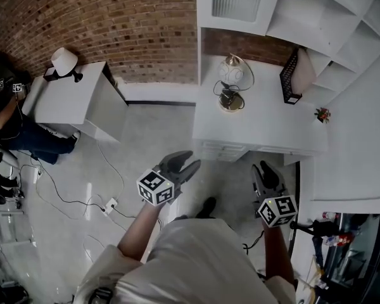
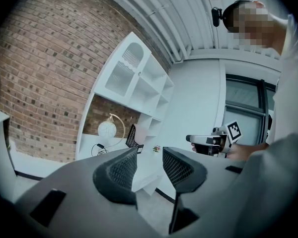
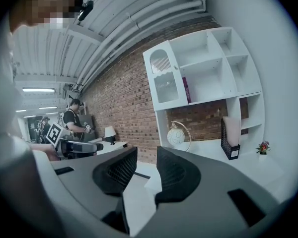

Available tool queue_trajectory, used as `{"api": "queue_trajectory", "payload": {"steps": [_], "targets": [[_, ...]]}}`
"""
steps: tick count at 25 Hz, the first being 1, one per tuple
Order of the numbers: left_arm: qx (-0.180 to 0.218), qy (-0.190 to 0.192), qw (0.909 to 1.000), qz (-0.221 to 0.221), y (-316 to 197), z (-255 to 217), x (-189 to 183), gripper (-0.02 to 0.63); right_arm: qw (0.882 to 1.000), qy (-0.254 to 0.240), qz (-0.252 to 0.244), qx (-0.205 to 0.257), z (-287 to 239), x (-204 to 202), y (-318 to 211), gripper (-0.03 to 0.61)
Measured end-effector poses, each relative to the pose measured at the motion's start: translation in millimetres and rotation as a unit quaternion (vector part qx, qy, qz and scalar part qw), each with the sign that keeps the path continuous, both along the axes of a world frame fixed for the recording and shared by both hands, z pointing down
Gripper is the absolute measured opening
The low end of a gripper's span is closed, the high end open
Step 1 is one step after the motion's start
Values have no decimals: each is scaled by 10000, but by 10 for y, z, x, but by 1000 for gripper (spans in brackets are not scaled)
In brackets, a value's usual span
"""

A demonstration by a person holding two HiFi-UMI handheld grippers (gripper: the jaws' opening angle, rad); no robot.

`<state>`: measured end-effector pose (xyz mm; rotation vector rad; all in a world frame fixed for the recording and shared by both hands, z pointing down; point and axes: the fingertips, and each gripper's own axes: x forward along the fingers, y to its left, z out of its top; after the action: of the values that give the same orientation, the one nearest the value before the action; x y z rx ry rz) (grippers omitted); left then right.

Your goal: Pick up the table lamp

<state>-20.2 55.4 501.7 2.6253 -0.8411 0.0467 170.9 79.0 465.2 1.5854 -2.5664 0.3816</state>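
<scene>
The table lamp [image 1: 231, 76] has a white globe inside a gold arc and stands on the white desk [image 1: 266, 128] against the brick wall. It also shows in the left gripper view as the lamp [image 2: 108, 129] and in the right gripper view as the lamp [image 3: 177, 136], far ahead of the jaws. My left gripper [image 1: 187, 160] hovers over the floor short of the desk's front edge, open and empty [image 2: 149, 156]. My right gripper [image 1: 263, 167] hangs beside it near the desk's front right, likewise open with nothing between its jaws [image 3: 146, 155].
On the desk stand a black mesh file holder [image 1: 291, 76] and a small flower pot [image 1: 322, 114], under a white shelf unit [image 1: 329, 18]. A second white table [image 1: 76, 100] at left carries a white-shade lamp [image 1: 64, 61]; a person [image 1: 16, 128] is beside it. Cables and a power strip [image 1: 109, 204] lie on the floor.
</scene>
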Motion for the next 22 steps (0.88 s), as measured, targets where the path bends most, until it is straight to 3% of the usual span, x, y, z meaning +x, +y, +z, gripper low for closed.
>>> {"api": "queue_trajectory", "payload": {"steps": [12,22], "targets": [[-164,-82,9995,-271,-474,96,463,178,9988,-151,-456,-113,122,345,-619,137],[-247,-88,9992,-303,-914,189,514,179,9991,-170,-343,-181,211,451,-1066,137]]}}
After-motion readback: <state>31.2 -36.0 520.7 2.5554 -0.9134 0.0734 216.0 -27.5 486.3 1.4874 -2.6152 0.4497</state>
